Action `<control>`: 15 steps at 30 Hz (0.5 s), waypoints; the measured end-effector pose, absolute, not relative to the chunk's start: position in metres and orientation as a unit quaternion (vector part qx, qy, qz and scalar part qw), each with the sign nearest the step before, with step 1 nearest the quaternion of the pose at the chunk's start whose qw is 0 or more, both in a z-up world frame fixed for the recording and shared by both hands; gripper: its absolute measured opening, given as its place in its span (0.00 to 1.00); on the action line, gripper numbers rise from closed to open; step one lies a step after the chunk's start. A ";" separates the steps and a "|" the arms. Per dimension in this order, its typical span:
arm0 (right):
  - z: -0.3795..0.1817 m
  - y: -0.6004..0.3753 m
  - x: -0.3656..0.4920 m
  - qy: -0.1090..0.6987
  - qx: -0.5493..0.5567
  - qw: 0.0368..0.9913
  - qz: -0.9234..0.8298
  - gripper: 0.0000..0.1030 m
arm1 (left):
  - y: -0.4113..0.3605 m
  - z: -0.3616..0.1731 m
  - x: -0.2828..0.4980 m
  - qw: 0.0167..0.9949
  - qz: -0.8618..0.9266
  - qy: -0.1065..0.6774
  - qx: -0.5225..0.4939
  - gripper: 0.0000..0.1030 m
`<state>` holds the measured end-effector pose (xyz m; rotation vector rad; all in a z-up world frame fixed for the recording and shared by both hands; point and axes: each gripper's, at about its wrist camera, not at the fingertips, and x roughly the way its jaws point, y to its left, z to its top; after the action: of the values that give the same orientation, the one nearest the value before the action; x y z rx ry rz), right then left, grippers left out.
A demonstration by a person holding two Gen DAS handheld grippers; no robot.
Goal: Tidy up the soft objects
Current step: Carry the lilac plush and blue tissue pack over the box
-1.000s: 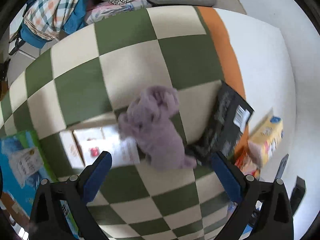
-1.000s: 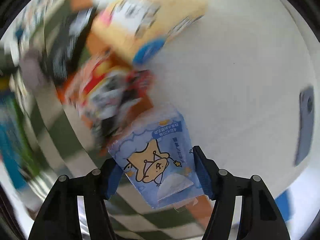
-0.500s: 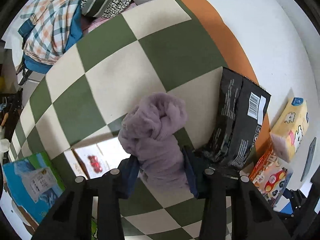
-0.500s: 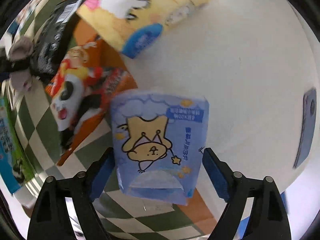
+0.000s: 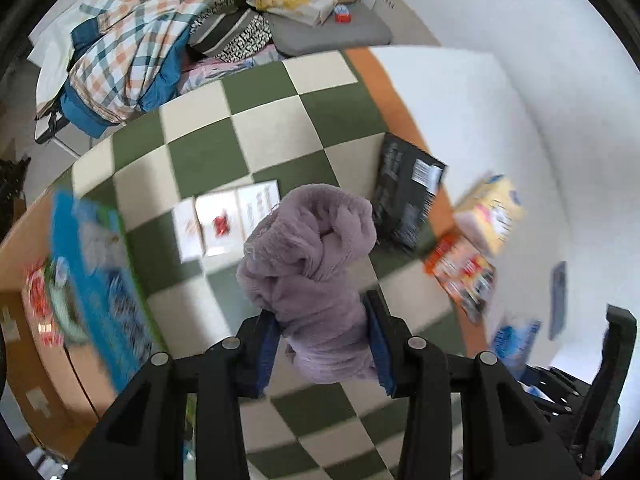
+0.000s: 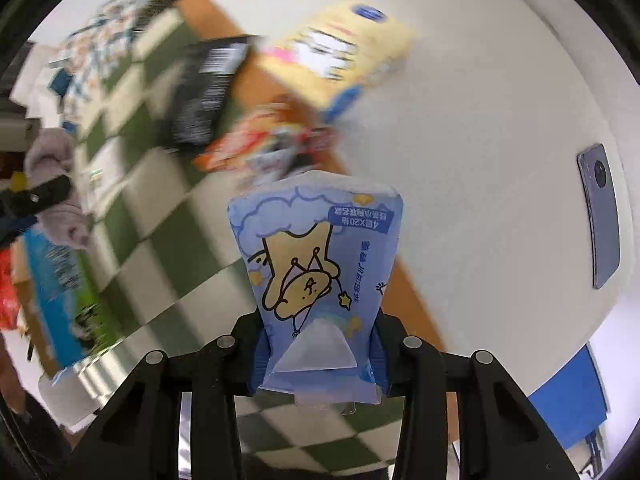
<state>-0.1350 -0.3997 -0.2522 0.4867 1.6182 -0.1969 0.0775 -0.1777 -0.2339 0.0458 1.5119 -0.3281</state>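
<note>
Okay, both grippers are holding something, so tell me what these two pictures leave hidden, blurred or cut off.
- Left wrist view: the fluffy lilac cloth bundle covers the left gripper pads' contact.
- Left wrist view: the blue-and-green flat package is motion-blurred; print unreadable.
- Right wrist view: the orange-red snack bag and yellow tissue pack are smeared.
- Right wrist view: the light-blue cartoon tissue pack in the right gripper hides the checkered mat behind it.

A home: heaped laundry (image 5: pixel 132 52) beside a checkered floor mat (image 5: pixel 248 140).
</note>
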 end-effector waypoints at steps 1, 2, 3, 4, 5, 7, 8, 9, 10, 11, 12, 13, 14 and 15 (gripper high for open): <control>-0.240 -0.388 -0.134 0.711 0.216 0.665 -0.075 0.42 | -0.168 -0.224 0.070 0.720 -0.149 0.678 0.012 0.36; -0.233 -0.377 -0.131 0.707 0.215 0.671 -0.062 0.42 | -0.156 -0.212 0.061 0.725 -0.149 0.672 0.002 0.36; -0.227 -0.371 -0.119 0.703 0.213 0.677 -0.046 0.42 | -0.144 -0.203 0.054 0.730 -0.148 0.667 -0.006 0.36; -0.223 -0.364 -0.112 0.700 0.212 0.681 -0.035 0.42 | -0.128 -0.192 0.047 0.736 -0.143 0.661 -0.015 0.36; -0.210 -0.347 -0.112 0.695 0.209 0.687 -0.017 0.42 | -0.118 -0.184 0.042 0.741 -0.139 0.657 -0.019 0.36; -0.186 -0.327 -0.104 0.688 0.199 0.698 0.010 0.42 | -0.088 -0.168 0.030 0.754 -0.122 0.645 -0.023 0.36; -0.173 -0.306 -0.102 0.684 0.190 0.704 0.028 0.42 | -0.069 -0.159 0.024 0.762 -0.109 0.638 -0.025 0.36; -0.178 -0.287 -0.083 0.680 0.185 0.708 0.045 0.42 | -0.057 -0.153 0.020 0.767 -0.101 0.633 -0.025 0.36; -0.169 -0.270 -0.079 0.677 0.178 0.711 0.059 0.42 | -0.038 -0.144 0.014 0.775 -0.087 0.626 -0.025 0.36; -0.160 -0.252 -0.075 0.674 0.170 0.715 0.073 0.42 | -0.024 -0.139 0.010 0.780 -0.077 0.621 -0.025 0.36; -0.149 -0.229 -0.069 0.669 0.158 0.721 0.089 0.42 | -0.011 -0.135 0.007 0.785 -0.067 0.616 -0.026 0.36; -0.141 -0.211 -0.067 0.665 0.148 0.725 0.100 0.42 | 0.006 -0.129 0.002 0.791 -0.053 0.609 -0.026 0.36; -0.139 -0.193 -0.060 0.663 0.141 0.727 0.109 0.42 | 0.016 -0.125 -0.002 0.794 -0.046 0.606 -0.027 0.36; -0.138 -0.168 -0.048 0.659 0.130 0.730 0.122 0.42 | 0.030 -0.121 -0.005 0.797 -0.036 0.602 -0.030 0.36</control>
<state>-0.0479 -0.1675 -0.1380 0.2866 1.4514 0.2691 -0.0046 0.0303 -0.1208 -0.0648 1.2922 -0.0782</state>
